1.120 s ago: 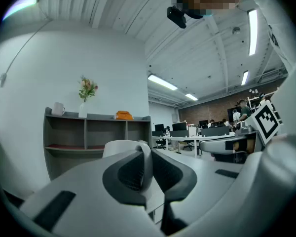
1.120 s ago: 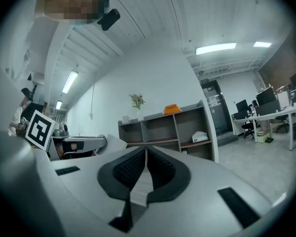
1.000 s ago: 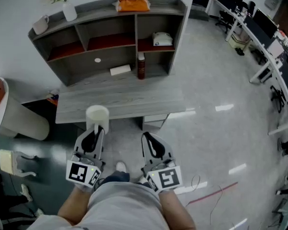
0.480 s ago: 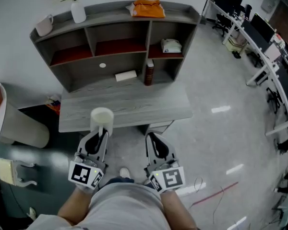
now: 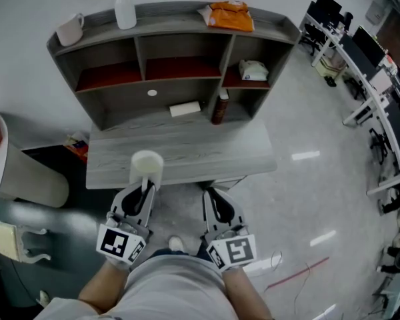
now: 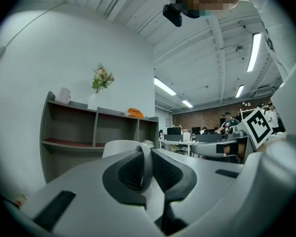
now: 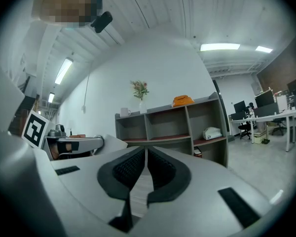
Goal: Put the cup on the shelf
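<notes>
Most of the round white cup (image 5: 147,166) is hidden behind the left gripper (image 5: 144,188), whose two ridged black pads (image 6: 130,172) pinch its thin wall over the near edge of the grey wood-grain desk (image 5: 193,145). The right gripper (image 5: 209,194) is clenched on nothing. One grey six-compartment shelf (image 5: 177,31) stands beyond, well apart.

No words, brands or numbers can be read anywhere; the only printed signs are black-and-white square markers (image 5: 120,243), one on each cube of the left gripper (image 5: 145,182) and right gripper (image 5: 212,195), just nearer the person than the desk (image 5: 187,153).
</notes>
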`<state>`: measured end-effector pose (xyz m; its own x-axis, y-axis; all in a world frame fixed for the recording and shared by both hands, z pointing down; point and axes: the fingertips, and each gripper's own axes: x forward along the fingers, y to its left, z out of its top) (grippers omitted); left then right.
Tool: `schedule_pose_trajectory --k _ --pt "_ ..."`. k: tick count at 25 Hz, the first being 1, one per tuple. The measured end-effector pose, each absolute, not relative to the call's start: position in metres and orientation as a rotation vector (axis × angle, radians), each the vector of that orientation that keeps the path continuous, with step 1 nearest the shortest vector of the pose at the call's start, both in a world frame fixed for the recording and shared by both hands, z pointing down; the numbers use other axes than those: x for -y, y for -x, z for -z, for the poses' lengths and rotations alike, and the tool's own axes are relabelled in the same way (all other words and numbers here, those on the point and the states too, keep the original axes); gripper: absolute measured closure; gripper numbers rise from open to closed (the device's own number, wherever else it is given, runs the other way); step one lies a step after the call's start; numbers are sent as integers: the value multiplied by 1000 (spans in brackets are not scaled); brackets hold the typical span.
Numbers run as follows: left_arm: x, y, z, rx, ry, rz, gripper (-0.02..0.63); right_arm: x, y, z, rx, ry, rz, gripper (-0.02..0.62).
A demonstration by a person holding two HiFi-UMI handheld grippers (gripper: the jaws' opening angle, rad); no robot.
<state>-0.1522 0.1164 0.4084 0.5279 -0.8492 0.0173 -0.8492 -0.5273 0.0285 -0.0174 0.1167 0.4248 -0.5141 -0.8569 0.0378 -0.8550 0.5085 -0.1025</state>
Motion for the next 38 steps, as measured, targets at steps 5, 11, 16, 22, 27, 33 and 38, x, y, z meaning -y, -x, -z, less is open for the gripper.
schedule_pose_trajectory --k 5,11,16,22,27,33,38 --pt "-96 154 -417 1542 -2684 -24 567 -88 19 -428 -2727 1495 178 566" --pt "-53 144 -417 1623 -2635 -26 566 -38 18 -430 -2785 1386 191 566" --pt "-9 126 -411 1710 -2593 -22 567 10 1 -425 -2828 1292 187 566" --pt "41 95 -401 1797 -2537 -19 567 65 -28 -416 -2852 1183 207 566" --pt "72 74 -395 1877 -2482 -20 566 99 -56 -410 -2856 1105 229 566" --pt "104 60 -390 1965 -2420 -1 566 120 -74 -414 -2886 1008 258 566" --pt "134 57 -385 1992 -2413 25 566 133 -84 -421 -2901 1000 281 566"
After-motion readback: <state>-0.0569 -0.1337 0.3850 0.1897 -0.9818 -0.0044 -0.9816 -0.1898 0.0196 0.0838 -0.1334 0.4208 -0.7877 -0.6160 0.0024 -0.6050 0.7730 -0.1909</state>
